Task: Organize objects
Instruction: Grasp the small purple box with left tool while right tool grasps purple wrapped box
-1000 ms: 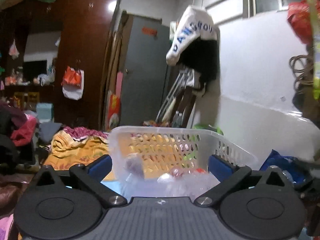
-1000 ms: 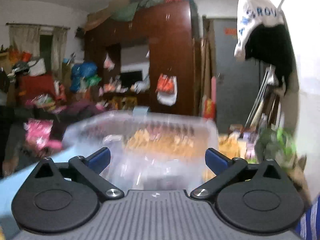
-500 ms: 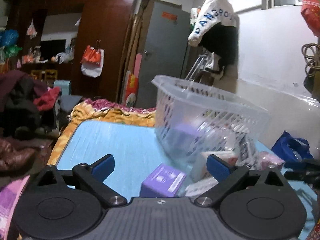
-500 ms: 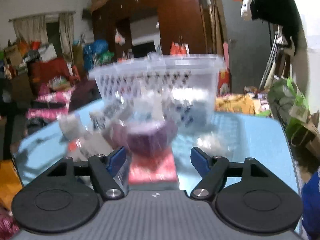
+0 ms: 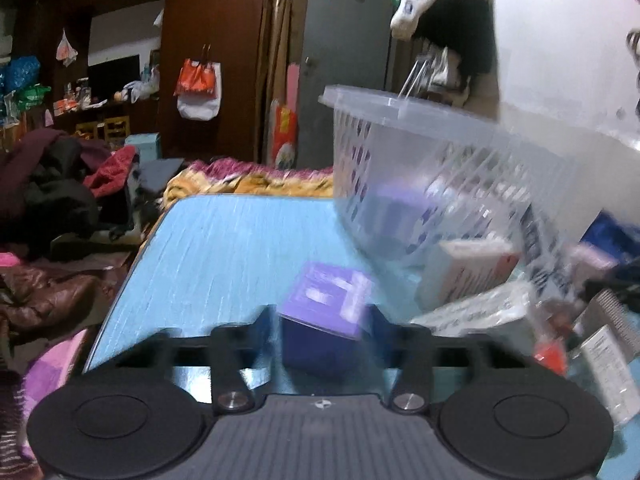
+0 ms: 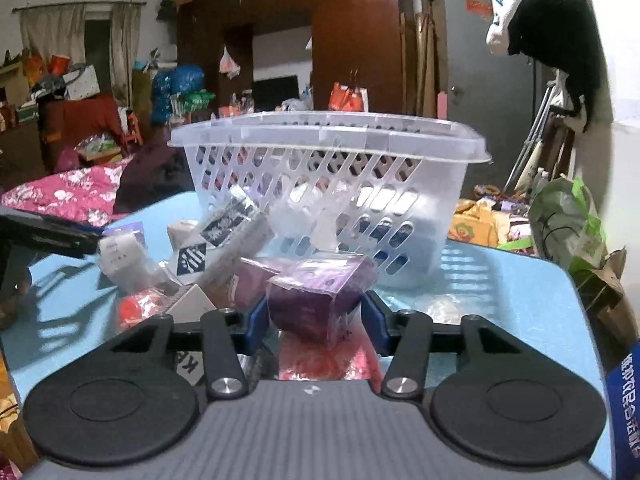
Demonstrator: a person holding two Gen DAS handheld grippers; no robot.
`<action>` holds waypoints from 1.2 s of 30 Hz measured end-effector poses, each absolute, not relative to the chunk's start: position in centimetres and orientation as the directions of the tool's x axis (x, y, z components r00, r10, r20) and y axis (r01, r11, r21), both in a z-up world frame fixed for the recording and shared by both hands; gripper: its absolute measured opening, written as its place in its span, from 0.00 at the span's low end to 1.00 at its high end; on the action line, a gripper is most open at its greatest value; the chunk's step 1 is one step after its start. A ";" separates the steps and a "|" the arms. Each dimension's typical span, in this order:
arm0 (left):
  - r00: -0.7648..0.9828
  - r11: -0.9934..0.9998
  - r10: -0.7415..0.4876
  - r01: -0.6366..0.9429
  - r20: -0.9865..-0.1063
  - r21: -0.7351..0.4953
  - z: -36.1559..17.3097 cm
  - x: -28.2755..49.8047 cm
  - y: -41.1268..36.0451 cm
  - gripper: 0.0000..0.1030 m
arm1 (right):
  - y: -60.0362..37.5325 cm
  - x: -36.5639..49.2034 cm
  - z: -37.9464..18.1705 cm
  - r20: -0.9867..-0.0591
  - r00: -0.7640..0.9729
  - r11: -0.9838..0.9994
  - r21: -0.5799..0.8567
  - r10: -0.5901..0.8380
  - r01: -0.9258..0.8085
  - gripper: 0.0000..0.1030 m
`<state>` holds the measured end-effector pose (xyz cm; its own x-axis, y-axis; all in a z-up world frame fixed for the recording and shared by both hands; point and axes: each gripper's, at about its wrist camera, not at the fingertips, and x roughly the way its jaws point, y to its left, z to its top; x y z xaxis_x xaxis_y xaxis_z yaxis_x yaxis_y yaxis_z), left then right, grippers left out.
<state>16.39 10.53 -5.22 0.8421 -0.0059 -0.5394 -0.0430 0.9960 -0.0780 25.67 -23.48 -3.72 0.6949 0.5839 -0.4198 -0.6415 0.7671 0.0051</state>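
Note:
A clear plastic basket [image 6: 328,168] stands on the blue table [image 6: 500,304], also in the left wrist view [image 5: 432,168]. Small packets and boxes lie spilled beside it. My left gripper [image 5: 324,332] is shut on a purple box [image 5: 326,300], blurred by motion. My right gripper [image 6: 316,316] is shut on a dark purple wrapped packet [image 6: 320,296], just above a red packet [image 6: 320,360]. A white box [image 5: 468,272] and a long white packet [image 5: 476,312] lie to the right of my left gripper.
A heap of packets [image 6: 192,256] lies left of the right gripper, with a red-capped item [image 6: 136,308]. Clothes and bedding [image 5: 64,200] crowd the floor left of the table. A wall [image 5: 560,60] stands behind the basket. A green bag [image 6: 568,224] sits at the table's right.
Both grippers came down from the basket to the table. The left closed on the purple box. The right closed on the dark purple packet.

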 end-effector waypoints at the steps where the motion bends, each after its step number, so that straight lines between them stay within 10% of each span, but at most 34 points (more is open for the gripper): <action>1: 0.840 0.997 -0.001 -0.043 -0.542 -0.068 -5.2 16.4 10.4 0.47 | -23.7 25.4 -3.7 -0.412 0.698 0.767 0.006 0.586 -0.641 0.52; 36: 0.904 0.989 -0.072 0.011 -0.422 -0.145 -4.9 14.3 10.4 0.44 | -25.3 23.0 -4.1 -0.272 0.763 0.797 0.025 0.587 -0.604 0.51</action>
